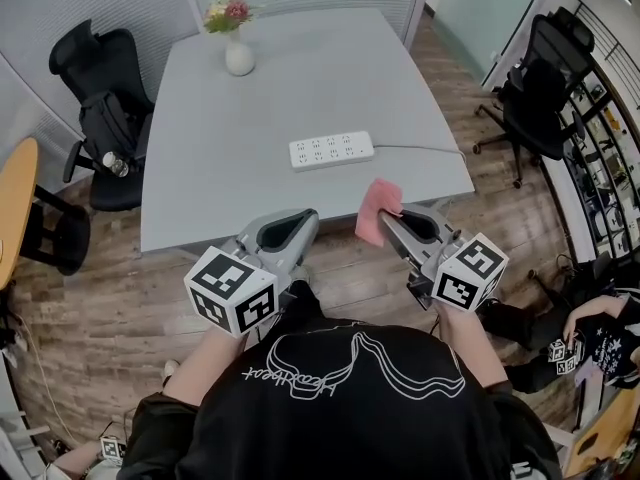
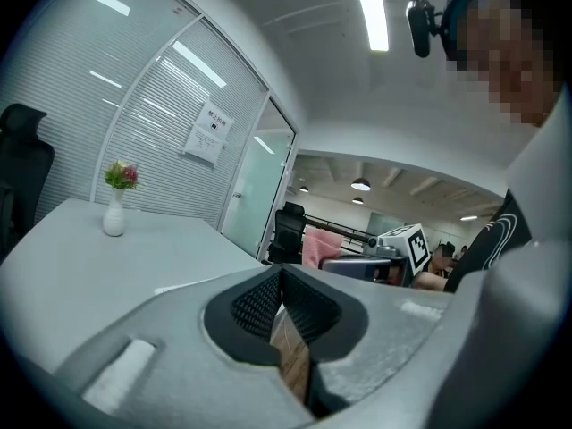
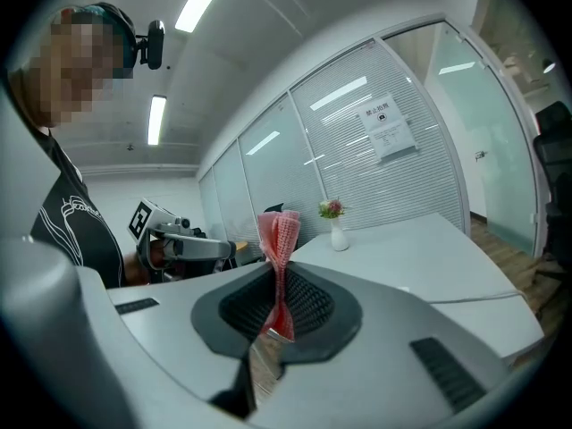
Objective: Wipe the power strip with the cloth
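Note:
A white power strip (image 1: 331, 151) lies flat near the middle of the grey table (image 1: 230, 188), its cord running off to the right. My right gripper (image 1: 388, 220) is shut on a pink cloth (image 1: 376, 211) that sticks up from its jaws (image 3: 279, 239); it hovers at the table's near edge, short of the strip. My left gripper (image 1: 308, 216) is shut with nothing in it, held beside the right one at the near edge. In the left gripper view its jaws meet (image 2: 280, 275), with the pink cloth (image 2: 320, 247) visible beyond.
A white vase of flowers (image 1: 238, 51) stands at the table's far left. Black office chairs (image 1: 100, 78) (image 1: 545, 88) stand left and right of the table. A round wooden table (image 1: 15, 208) is at the far left. A person sits on the floor at lower right (image 1: 590, 333).

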{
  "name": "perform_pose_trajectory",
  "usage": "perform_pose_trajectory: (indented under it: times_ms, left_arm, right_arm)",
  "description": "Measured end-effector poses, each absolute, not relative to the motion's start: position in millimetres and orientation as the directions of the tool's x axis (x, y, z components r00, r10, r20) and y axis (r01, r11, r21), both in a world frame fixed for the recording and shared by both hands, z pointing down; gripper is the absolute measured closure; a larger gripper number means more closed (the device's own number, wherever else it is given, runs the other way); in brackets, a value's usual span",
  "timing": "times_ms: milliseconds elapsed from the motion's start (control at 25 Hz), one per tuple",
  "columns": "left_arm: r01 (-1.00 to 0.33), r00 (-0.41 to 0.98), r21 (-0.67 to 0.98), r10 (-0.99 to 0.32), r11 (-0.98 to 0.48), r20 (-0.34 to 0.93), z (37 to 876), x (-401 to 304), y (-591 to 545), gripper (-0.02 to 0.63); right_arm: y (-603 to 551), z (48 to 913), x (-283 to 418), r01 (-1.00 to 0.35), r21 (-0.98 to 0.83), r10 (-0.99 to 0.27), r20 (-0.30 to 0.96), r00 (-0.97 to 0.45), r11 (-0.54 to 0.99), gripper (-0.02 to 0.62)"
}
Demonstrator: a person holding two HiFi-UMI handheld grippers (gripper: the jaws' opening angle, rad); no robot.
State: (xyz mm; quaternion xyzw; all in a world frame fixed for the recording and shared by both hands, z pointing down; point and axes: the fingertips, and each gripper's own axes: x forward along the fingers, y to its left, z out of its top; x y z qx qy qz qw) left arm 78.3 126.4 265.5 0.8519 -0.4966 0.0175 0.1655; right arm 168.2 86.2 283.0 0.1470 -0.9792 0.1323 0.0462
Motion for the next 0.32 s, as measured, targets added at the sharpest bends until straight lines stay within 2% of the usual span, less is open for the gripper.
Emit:
perform_pose_trajectory:
  times_ms: [320]
  left_arm:
    - [-0.854, 0.502, 0.262, -0.844, -0.45, 0.187, 263.7, 88.0, 137.4, 0.594]
  right_arm:
    - [97.6, 281.9, 178.7, -0.306, -0.246, -0.284, 0.125, -0.951, 0.92, 0.565]
